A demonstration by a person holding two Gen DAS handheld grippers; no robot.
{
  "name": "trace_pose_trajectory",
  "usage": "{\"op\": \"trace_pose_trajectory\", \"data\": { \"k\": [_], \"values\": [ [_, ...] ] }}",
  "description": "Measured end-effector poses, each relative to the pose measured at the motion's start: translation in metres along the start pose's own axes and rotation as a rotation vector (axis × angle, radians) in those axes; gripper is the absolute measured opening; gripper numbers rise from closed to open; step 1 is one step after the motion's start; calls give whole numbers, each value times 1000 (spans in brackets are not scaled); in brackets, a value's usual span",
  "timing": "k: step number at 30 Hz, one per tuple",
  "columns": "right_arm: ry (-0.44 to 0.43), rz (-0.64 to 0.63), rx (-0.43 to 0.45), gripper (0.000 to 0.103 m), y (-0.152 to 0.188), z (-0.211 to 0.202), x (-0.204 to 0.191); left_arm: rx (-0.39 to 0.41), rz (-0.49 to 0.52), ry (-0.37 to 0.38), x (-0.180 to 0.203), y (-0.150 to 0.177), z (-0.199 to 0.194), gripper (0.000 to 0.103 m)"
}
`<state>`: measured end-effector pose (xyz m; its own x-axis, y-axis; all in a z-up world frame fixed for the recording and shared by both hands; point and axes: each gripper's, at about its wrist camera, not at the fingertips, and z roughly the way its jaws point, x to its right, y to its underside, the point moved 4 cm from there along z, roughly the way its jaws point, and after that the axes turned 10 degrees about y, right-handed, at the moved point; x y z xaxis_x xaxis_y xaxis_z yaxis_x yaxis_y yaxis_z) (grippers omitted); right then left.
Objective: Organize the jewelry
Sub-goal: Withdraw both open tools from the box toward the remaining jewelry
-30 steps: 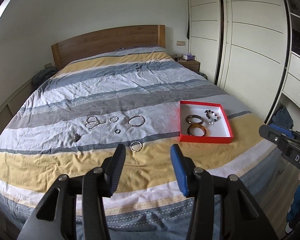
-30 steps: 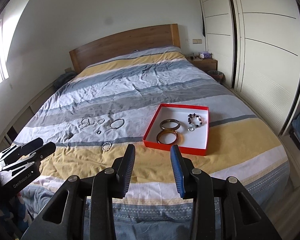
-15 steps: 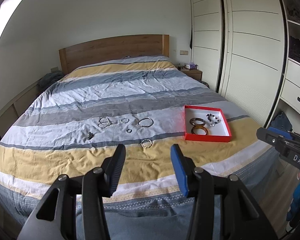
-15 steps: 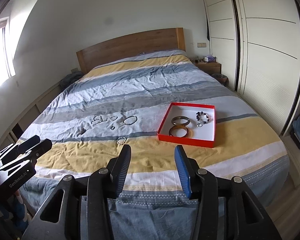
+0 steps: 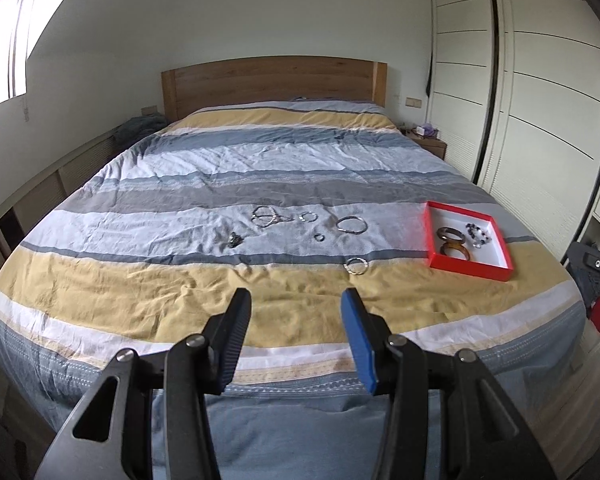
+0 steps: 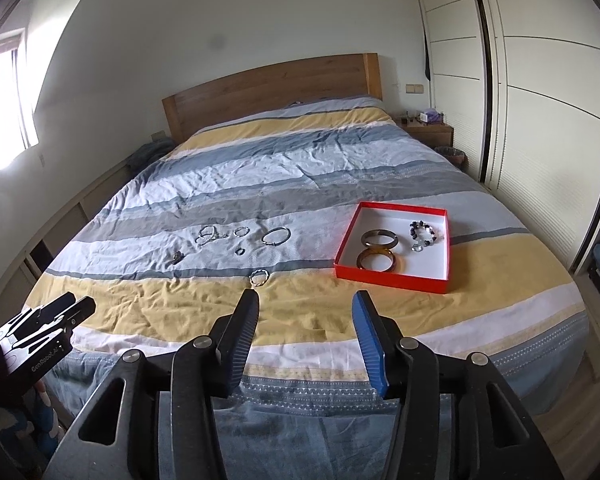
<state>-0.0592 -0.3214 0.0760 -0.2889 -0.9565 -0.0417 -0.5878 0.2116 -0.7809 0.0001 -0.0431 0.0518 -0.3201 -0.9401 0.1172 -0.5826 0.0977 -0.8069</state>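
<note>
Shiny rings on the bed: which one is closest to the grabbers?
The twisted silver bangle, lying alone on the yellow stripe. The others sit farther back on the pale stripe.

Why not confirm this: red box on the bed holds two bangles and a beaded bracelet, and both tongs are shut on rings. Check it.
Wrong on the tongs. Both wrist views show the left tongs and right tongs open and empty. The red box does hold two bangles and a beaded bracelet.
</note>
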Motion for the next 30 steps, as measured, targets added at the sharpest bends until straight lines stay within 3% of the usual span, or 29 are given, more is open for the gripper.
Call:
{"op": "trace_pose_trajectory", "data": {
  "k": [6, 14, 30],
  "values": [
    [-33, -14, -30, 48, -1, 30, -18, -6, -66, -71, -46, -1, 15, 45],
    [-85, -51, -80, 48, -14, 79, -45, -48, -115, -106, -86, -10, 53, 45],
    [-187, -126, -221, 48, -22, 202, -90, -150, -206, -159, -133, -14, 146, 45]
  ]
}}
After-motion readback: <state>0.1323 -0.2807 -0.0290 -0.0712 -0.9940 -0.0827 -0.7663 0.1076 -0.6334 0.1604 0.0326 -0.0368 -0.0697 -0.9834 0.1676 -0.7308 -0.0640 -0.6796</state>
